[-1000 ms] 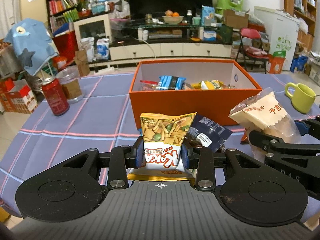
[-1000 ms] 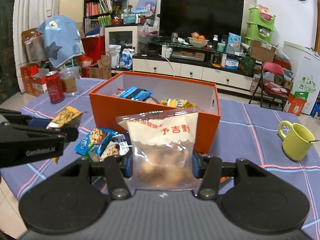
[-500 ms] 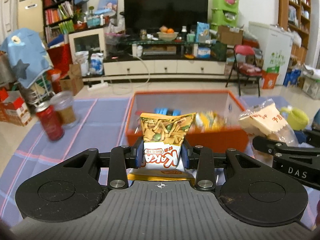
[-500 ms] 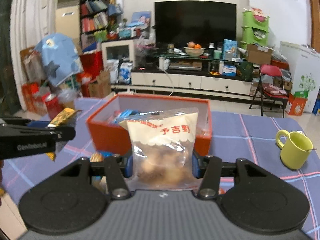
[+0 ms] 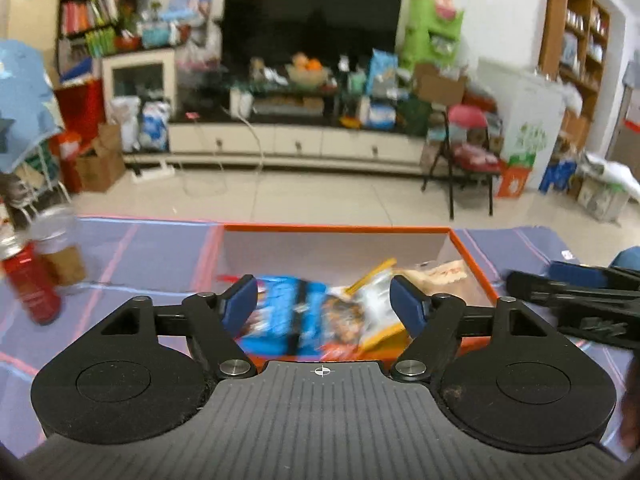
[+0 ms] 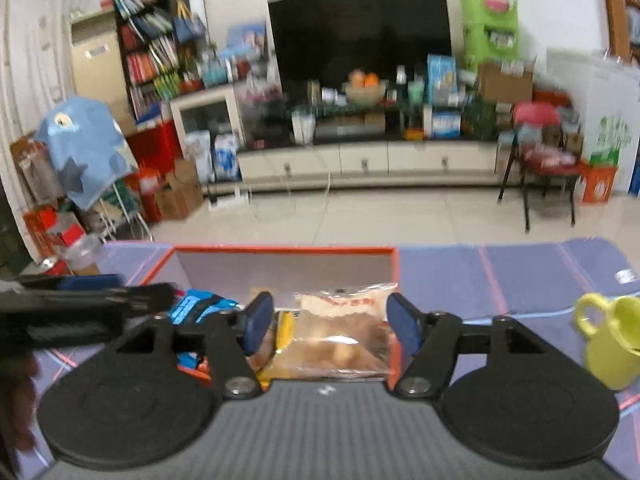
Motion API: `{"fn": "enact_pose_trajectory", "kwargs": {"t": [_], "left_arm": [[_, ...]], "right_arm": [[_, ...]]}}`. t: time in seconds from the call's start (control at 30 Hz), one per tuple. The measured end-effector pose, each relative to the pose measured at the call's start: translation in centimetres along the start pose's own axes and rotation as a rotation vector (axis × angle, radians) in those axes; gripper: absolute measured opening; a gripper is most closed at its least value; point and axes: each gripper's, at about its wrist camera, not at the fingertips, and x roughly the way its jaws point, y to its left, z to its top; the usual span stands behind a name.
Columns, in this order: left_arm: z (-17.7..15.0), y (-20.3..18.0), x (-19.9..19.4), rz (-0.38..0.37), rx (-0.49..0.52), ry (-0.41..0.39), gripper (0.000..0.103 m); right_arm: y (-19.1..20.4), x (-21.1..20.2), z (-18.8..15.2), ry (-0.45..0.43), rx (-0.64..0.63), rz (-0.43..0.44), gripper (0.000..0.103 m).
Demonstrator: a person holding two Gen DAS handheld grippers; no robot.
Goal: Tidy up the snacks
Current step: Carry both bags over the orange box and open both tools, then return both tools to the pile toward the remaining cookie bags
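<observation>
Both grippers hang over the orange box (image 5: 474,262), whose far wall (image 6: 288,249) shows in both views. My left gripper (image 5: 324,304) has its jaws opening, and its blue pads stand clear of the yellow snack bag (image 5: 360,312), which lies tilted inside the box beside a blue packet (image 5: 280,312). My right gripper (image 6: 328,322) is opening too. The clear cookie bag (image 6: 340,336) rests in the box below it, its edges apart from the pads. The right gripper (image 5: 576,300) shows at the right edge of the left wrist view. The left gripper (image 6: 80,308) crosses the right wrist view's left side.
A red can (image 5: 28,284) and a clear jar (image 5: 60,248) stand on the purple striped tablecloth (image 5: 152,256) left of the box. A green mug (image 6: 612,336) sits to the right. Beyond the table are a tiled floor, a TV cabinet and a folding chair (image 5: 468,160).
Both grippers moved forward and up over the box and opened. The yellow snack bag and the clear cookie bag, held before, now lie inside the box.
</observation>
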Motion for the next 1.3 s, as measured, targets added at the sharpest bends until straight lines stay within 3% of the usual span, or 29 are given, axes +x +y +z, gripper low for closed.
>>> {"fn": "enact_pose_trajectory", "kwargs": {"t": [0.1,0.2,0.33,0.4,0.5,0.63,0.73,0.87,0.97,1.07,1.3], "left_arm": [[-3.2,3.5,-3.3,0.056,-0.029,-0.012,0.055],[-6.4,6.9,-4.8,0.121,-0.099,0.045,0.053],[-8.9,8.2,-5.3,0.150,-0.219,0.098,0.052],[-9.2,6.9,-5.0,0.163,-0.221,0.092,0.058],[-9.6,3.9,-4.3,0.124,-0.235,0.088,0.061],[-10.1,0.9,-3.6,0.120,-0.240,0.106,0.066],[-10.4,-0.2,-2.7,0.126,-0.279,0.141,0.067],[-10.2,-1.6,-1.2,0.133,-0.332,0.159,0.070],[-9.6,-2.9,-0.2,0.125,-0.331,0.155,0.078],[-9.6,-4.3,1.0,0.147,-0.316,0.158,0.078],[-10.1,-5.0,3.9,0.199,-0.372,0.216,0.078]], "right_arm": [[-1.6,-3.4,-3.0,-0.029,-0.026,0.045,0.077],[-2.6,-5.0,-6.4,-0.005,-0.087,0.044,0.078],[-2.5,-5.2,-8.9,0.037,-0.162,0.016,0.080],[-2.1,-4.8,-9.4,0.040,-0.176,0.029,0.083],[-1.2,-3.7,-10.1,0.033,-0.259,0.052,0.086],[-1.1,-1.2,-11.0,0.092,-0.357,0.203,0.088],[-2.0,0.9,-11.5,0.163,-0.381,0.256,0.087],[-3.4,2.8,-11.9,0.216,-0.358,0.253,0.089],[-4.5,3.6,-12.1,0.225,-0.309,0.267,0.092],[-5.1,4.6,-12.3,0.251,-0.248,0.298,0.092],[-4.3,4.0,-13.6,0.214,-0.291,0.254,0.092]]}}
